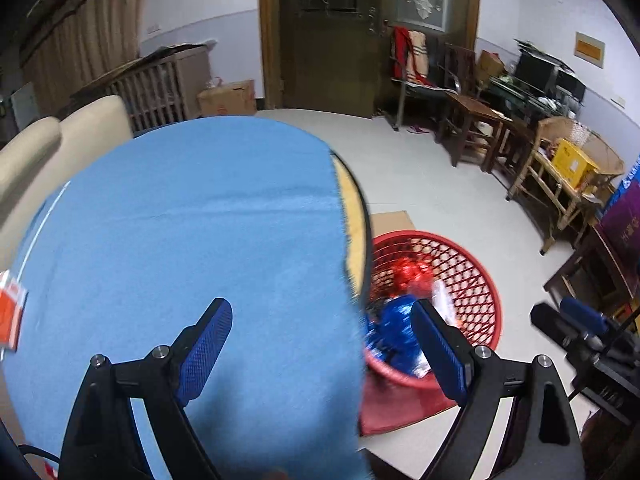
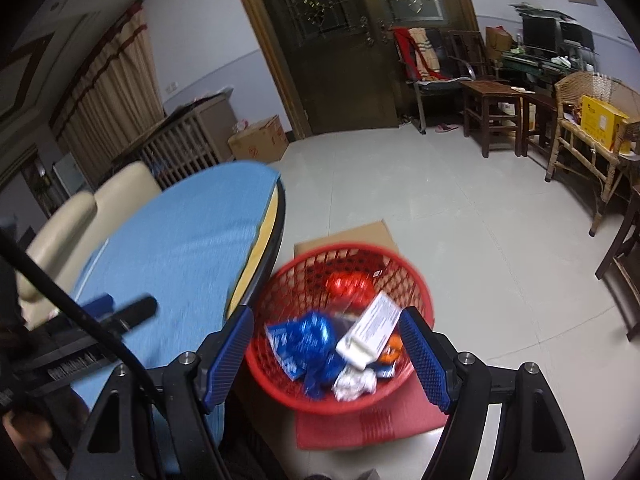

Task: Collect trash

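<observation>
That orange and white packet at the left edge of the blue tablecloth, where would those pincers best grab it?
Judging from the left wrist view, the orange and white packet lies flat on the blue tablecloth, partly cut off by the frame. It looks thin, so I'd pinch its near corner edge-on, coming from the right with the open left gripper. Its thickness can't be told.

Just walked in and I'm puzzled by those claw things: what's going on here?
A person is clearing trash with a hand-held gripper in each hand. Both are open and hold nothing. The right gripper hangs above a red basket on the floor, which holds a blue wrapper, a red wrapper, a white packet and crumpled paper. The left gripper is over the edge of the blue table, where an orange-and-white packet lies at the far left.
</observation>
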